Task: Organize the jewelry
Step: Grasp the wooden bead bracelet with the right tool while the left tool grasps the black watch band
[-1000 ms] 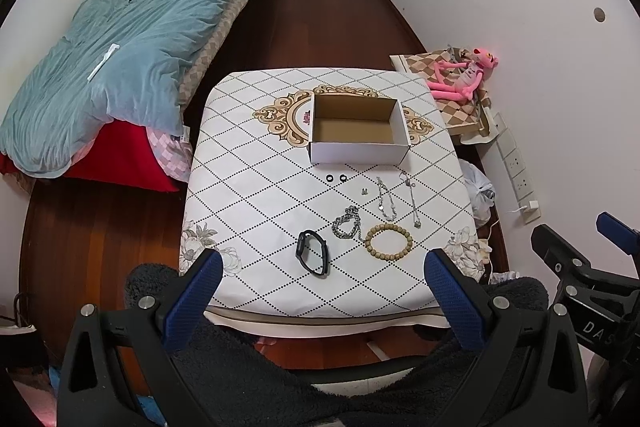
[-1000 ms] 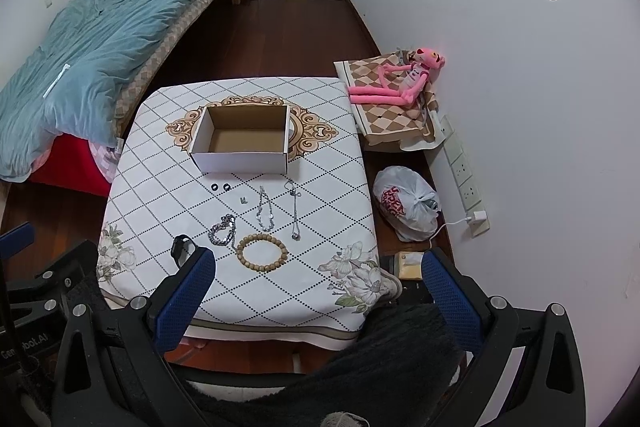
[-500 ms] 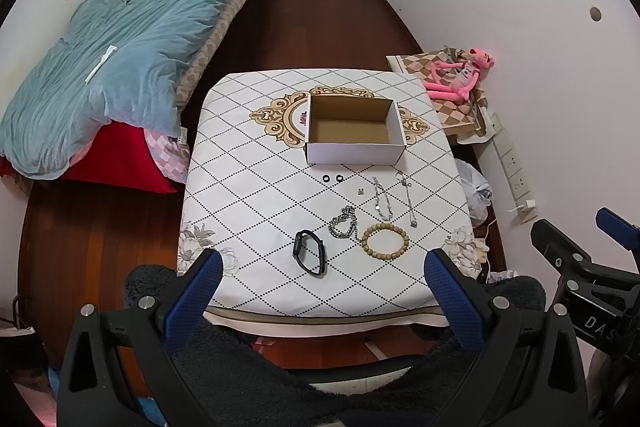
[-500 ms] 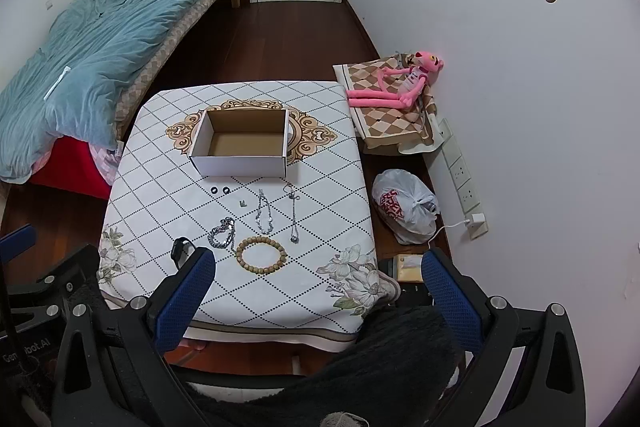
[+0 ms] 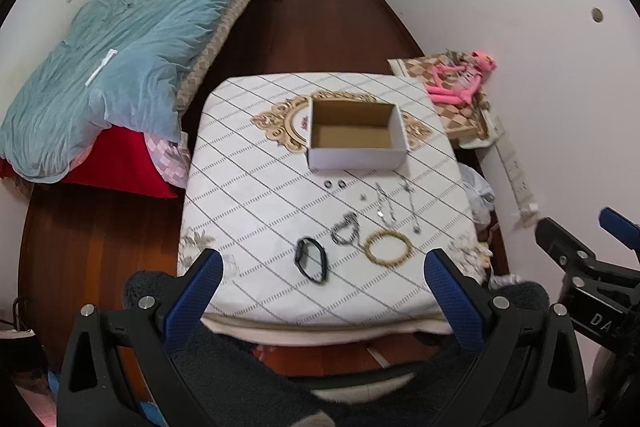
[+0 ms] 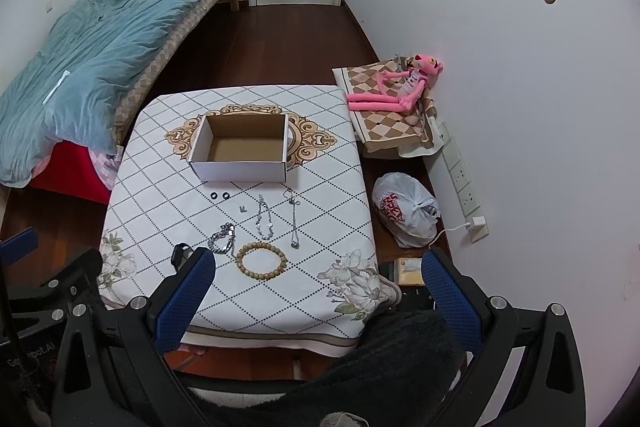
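Note:
An empty open cardboard box (image 5: 354, 135) (image 6: 240, 149) sits mid-table on a white diamond-pattern cloth (image 5: 248, 195). In front of it lie two small black rings (image 5: 335, 183), a wooden bead bracelet (image 5: 388, 247) (image 6: 262, 261), a silver chain bracelet (image 5: 345, 233), two thin silver necklaces (image 5: 386, 209) (image 5: 412, 205) and a black band (image 5: 311, 259). My left gripper (image 5: 320, 303) is open and empty, held back above the table's near edge. My right gripper (image 6: 316, 303) is open and empty, likewise held back.
A bed with a blue duvet (image 5: 120, 59) stands left of the table. A pink plush toy (image 6: 396, 87) lies on a checked cushion at the right wall, with a white plastic bag (image 6: 404, 211) on the floor below. A dark fuzzy seat (image 5: 248, 379) is under the grippers.
Both views have shifted slightly, the table sitting a little further away and higher in frame. Nothing on the table has moved. Both grippers stay open.

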{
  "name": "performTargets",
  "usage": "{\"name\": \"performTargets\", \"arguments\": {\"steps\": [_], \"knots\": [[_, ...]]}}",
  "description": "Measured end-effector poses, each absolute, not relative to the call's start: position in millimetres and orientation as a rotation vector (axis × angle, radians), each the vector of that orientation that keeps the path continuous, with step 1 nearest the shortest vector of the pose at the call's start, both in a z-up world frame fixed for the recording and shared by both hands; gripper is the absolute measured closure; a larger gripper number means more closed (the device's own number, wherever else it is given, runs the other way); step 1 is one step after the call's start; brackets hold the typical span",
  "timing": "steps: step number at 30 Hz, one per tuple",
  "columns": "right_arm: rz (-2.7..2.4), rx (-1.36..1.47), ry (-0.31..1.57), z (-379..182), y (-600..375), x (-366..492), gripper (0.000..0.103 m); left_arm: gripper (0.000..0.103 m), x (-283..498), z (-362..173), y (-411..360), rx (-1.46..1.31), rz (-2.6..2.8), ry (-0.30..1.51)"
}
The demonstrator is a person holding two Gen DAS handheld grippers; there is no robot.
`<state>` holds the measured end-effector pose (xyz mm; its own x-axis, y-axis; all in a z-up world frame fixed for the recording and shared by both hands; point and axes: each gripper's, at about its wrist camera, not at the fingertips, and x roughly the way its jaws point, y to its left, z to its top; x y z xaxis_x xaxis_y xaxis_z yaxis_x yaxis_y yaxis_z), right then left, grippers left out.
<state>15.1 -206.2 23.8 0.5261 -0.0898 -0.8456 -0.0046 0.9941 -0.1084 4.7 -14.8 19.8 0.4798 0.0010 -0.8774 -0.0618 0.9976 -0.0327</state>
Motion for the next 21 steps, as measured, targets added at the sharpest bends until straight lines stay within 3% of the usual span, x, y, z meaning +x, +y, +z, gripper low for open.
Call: {"name": "performTargets", "arguments": {"steps": [6, 12, 18, 20, 21], "knots": [[-0.062, -0.041, 1.117, -47.4, -214.7, 56.4, 0.000, 0.000, 40.6, -34.8, 6.8, -0.055, 0.144, 1.088], [-0.066, 0.036, 1.337, -173.2, -222.0, 95.7, 0.000, 0.000, 63.5, -115.0, 27.5, 0.005, 0.243, 1.224], [-0.086, 0.059, 1.437, -253.5, -216.5, 108.5, 0.015, 0.001, 65.4, -174.2, 38.4, 0.006, 0.263, 1.339], [-0.086, 0.056, 1.441, -265.5, -212.9, 108.6, 0.029, 0.001, 65.6, -190.1, 38.4, -0.007, 0.253, 1.386], [-0.083, 0.055, 1.447, -271.7, -210.9, 107.4, 0.028, 0.001, 65.7, -198.3, 38.7, -0.025, 0.245, 1.404]]}}
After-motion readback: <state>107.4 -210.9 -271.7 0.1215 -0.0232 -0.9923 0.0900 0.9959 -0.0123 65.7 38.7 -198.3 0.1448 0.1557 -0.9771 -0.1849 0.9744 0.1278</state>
